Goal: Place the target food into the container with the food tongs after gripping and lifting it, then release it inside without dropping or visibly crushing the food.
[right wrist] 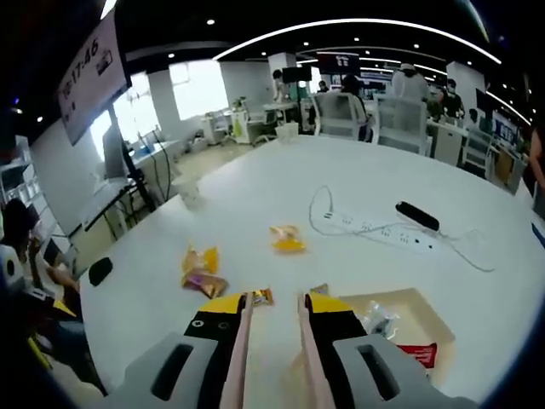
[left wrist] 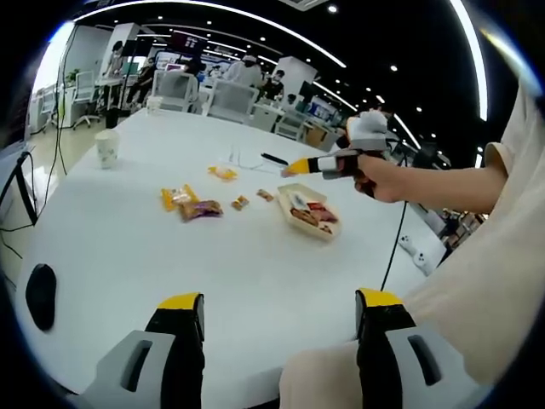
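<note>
Here the right claw [right wrist: 272,300] grips pale tongs [right wrist: 271,358], nearly closed, above small wrapped snacks [left wrist: 240,203] on the tabletop [left wrist: 255,264] left of the tray [left wrist: 308,213]. These look light, crinkly, slippery; pinch mid-body. Left claw [left wrist: 279,300] gapes empty.

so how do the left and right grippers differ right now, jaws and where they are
The left gripper has its jaws spread wide apart, with bare white table between them; the right gripper has its jaws drawn close, leaving a narrow gap. The left one sits back near the table's edge, away from the food; the right one, held in a hand, reaches out beside the container. Both have yellow-tipped black jaws.
</note>
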Motion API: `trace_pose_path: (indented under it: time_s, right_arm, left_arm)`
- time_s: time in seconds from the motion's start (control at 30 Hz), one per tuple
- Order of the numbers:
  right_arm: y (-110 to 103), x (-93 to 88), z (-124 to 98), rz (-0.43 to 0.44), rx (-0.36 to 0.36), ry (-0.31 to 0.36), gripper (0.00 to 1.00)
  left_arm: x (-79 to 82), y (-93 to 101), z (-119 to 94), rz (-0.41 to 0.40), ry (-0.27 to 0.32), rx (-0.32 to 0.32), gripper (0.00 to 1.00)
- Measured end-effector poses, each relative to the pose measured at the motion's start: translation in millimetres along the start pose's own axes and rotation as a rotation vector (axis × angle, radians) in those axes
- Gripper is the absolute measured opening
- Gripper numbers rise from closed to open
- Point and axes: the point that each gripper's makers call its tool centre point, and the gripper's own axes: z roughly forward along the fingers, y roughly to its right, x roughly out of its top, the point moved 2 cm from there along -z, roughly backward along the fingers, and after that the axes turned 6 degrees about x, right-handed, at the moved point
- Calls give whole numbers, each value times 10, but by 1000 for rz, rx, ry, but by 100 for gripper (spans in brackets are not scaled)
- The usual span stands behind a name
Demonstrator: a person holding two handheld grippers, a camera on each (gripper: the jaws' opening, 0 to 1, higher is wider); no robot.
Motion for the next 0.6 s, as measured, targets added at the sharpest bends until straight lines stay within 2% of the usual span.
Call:
trace_pose_path:
  time_s: [0.6]
  right_arm:
    - [-131,-22,198,-31,34,-30,29]
  left_arm:
    - [33,-91,29,-3,-10,-4,72]
